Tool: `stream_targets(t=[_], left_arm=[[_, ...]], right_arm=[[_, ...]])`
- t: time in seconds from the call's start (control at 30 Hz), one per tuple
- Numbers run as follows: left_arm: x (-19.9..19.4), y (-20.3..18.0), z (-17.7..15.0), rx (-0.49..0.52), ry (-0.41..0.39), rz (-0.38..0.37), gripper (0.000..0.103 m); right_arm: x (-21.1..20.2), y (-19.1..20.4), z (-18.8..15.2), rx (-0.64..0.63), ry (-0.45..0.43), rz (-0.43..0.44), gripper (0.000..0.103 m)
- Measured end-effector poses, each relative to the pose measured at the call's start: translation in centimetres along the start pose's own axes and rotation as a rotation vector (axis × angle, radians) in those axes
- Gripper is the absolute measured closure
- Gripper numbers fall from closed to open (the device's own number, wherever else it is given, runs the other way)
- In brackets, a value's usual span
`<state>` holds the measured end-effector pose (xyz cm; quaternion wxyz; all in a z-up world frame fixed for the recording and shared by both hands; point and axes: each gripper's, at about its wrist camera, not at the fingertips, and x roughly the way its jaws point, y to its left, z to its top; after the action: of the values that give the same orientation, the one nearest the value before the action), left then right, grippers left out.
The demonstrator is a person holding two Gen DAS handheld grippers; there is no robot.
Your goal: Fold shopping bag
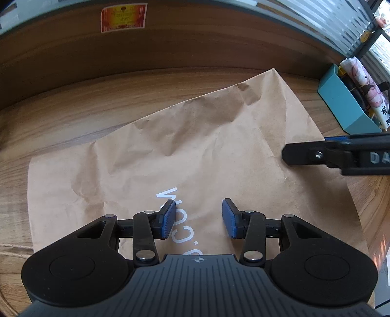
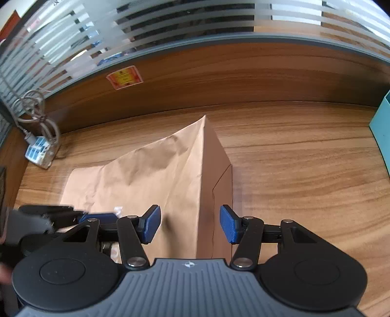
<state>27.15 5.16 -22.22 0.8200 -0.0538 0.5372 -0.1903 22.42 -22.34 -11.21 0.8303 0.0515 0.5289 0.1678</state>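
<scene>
A brown paper shopping bag with white lettering lies creased on the wooden desk. My left gripper hovers over the printed part, its blue pads apart and nothing pinched between them. In the right wrist view the bag rises on its right side to a folded ridge with a peak at the far end. My right gripper stands open over that ridge, one finger on each side, pads clear of the paper. The right gripper also shows at the bag's right edge, and the left gripper at the near left.
A teal box holding printed items stands at the desk's right. A wooden partition with a red sticker runs along the back. A coiled cable and a blue-white packet lie at the far left. A twine handle trails left.
</scene>
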Motion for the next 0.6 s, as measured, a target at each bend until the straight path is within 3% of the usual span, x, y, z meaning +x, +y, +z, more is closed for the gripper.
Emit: stream_targets(t=[0.07,0.23,0.4,0.53,0.6], left_arm=[[0.1,0.0,-0.1,-0.004,0.008,0.0,0.056],[0.7,0.4,-0.5,-0.002,0.028,0.012,0.057],[0.9,0.3,-0.6,0.015,0.023,0.011,0.057],[0.6,0.3,-0.8,0.006,0.013,0.005,0.057],[0.1,0.5,-1.0,0.004,0.008,0.006,0.057]], right_arm=[[0.7,-0.2,0.3,0.004,0.021,0.0,0.055],[2.5,-1.0,-0.2,0.036,0.058,-0.011,0.059],[3.7,-0.6,-0.6,0.025,0.063,-0.017,0.059],[2.3,0.4,-0.2,-0.015,0.042,-0.021,0.058],[1.0,0.7,-0.3,-0.02,0.028,-0.01,0.051]])
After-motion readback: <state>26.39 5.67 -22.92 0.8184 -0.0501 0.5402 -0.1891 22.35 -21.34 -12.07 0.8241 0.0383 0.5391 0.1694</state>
